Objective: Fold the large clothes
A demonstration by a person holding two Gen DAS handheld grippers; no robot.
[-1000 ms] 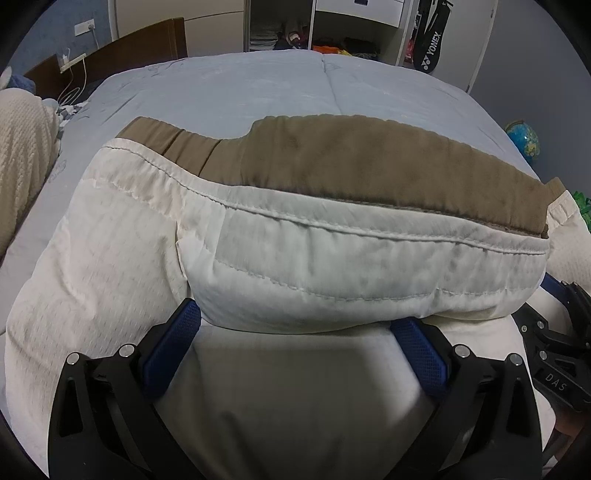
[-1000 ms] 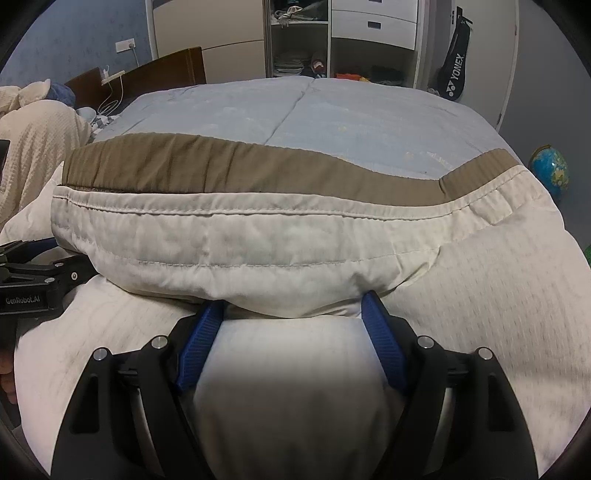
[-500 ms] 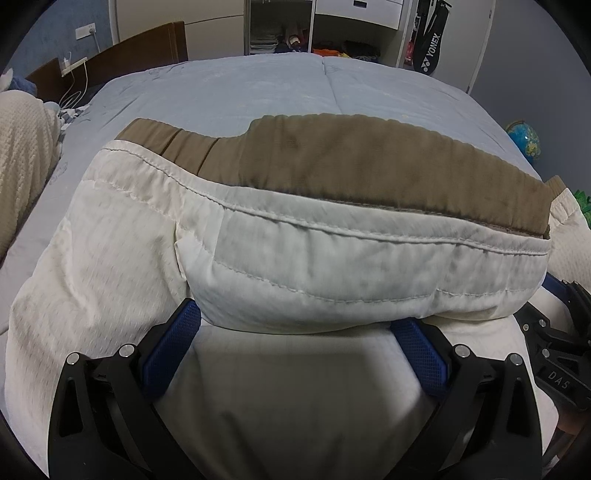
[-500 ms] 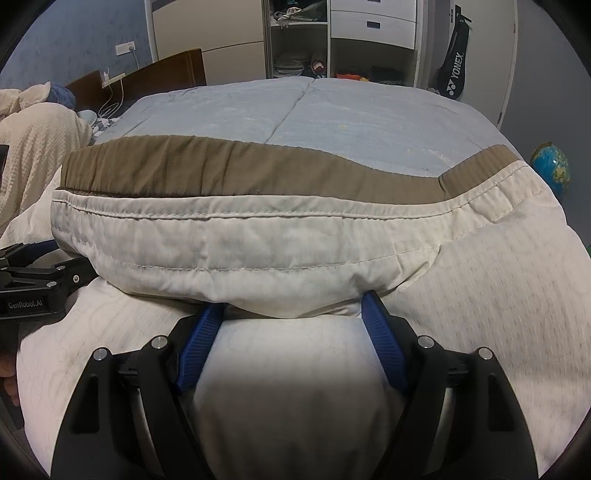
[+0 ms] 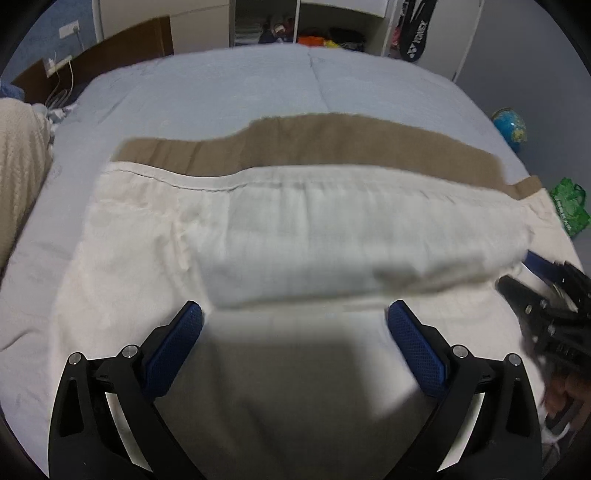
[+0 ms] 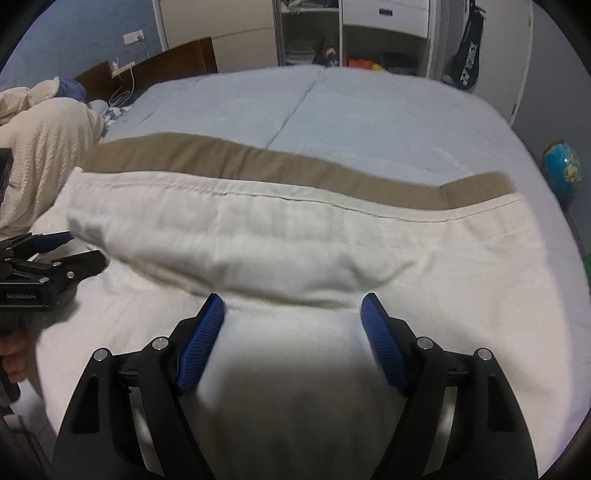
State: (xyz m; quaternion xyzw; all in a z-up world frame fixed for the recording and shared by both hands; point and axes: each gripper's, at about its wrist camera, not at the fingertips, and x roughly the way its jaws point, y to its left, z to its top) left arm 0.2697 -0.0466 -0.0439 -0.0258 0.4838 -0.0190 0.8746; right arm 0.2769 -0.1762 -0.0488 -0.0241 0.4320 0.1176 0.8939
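Both hand-held grippers, left (image 5: 295,325) and right (image 6: 291,319), stand wide and empty, because the cream garment (image 5: 332,240) lies folded on the bed (image 5: 258,92).

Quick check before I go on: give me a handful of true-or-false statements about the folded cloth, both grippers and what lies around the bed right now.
1. Both the left gripper and the right gripper stand with jaws wide apart. True.
2. The cream cloth has a red band along its far edge. False: the band is tan-brown.
3. The cloth lies on a light blue bed. True.
4. A globe sits on the bed next to the cloth. False: it stands off the bed, beyond its right edge.
5. A racket bag hangs by the wardrobe. True.
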